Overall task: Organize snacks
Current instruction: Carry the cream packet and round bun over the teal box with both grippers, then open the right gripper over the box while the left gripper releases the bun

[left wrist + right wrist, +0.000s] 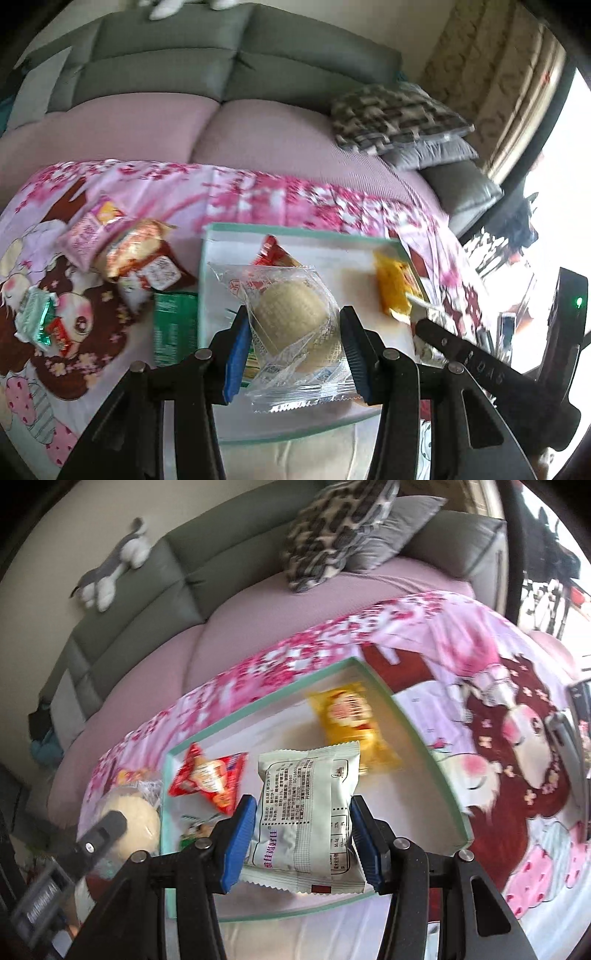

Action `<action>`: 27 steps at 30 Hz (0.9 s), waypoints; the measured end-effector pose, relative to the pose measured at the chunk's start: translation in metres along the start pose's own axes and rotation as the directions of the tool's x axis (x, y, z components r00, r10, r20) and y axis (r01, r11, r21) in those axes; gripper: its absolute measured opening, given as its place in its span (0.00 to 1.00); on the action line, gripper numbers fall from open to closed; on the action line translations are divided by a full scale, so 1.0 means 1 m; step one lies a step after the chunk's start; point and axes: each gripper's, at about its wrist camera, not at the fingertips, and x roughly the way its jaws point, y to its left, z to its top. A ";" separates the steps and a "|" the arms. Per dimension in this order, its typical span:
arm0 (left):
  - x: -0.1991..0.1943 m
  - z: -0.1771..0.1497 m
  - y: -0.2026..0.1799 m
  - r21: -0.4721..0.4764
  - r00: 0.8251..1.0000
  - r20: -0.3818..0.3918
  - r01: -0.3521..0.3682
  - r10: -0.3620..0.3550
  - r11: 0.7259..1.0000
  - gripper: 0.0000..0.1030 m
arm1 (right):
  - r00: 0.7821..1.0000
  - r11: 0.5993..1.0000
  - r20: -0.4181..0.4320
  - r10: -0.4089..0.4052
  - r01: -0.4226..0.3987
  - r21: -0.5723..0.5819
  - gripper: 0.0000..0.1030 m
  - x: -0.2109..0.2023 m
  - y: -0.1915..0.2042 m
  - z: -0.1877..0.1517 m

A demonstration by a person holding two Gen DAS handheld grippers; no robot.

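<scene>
I am clamping my left gripper (293, 334) on a clear-wrapped round cake (295, 321), soft and crushable; my right gripper (303, 840) is squeezing a light, slippery white snack packet (308, 819) mid-body.

pink cartoon-print cloth (122, 192), mint-rimmed tray (295, 232) on it, loose snack packets (136, 254) beside

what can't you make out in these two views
- Green packet, left wrist view: print blurred, right edge hidden behind the tray's rim.
- Small packet in the tray, right wrist view: mostly hidden by the right gripper.
- Red packet, left wrist view: lower part covered by the clear-wrapped cake held in the left gripper.
- White packet, right wrist view: its front faces away.
</scene>
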 end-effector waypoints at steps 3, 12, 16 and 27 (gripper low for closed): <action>0.013 -0.005 -0.015 0.037 1.000 -0.023 0.011 -0.010 0.999 0.48 | 0.998 0.998 0.001 -0.059 0.059 0.025 0.53 0.004 -0.013 0.001; 0.050 -0.012 -0.033 0.094 0.998 -0.060 -0.005 0.011 0.996 0.48 | 0.992 0.990 -0.070 -0.107 0.112 0.086 0.53 0.032 -0.036 0.001; 0.064 -0.014 -0.032 0.078 0.997 -0.079 -0.018 0.024 0.997 0.48 | 0.991 0.989 -0.081 -0.108 0.116 0.093 0.53 0.038 -0.034 0.000; 0.080 -0.019 -0.036 0.086 0.994 -0.100 -0.034 0.042 0.996 0.49 | 0.988 0.986 -0.095 -0.119 0.129 0.110 0.55 0.055 -0.037 0.000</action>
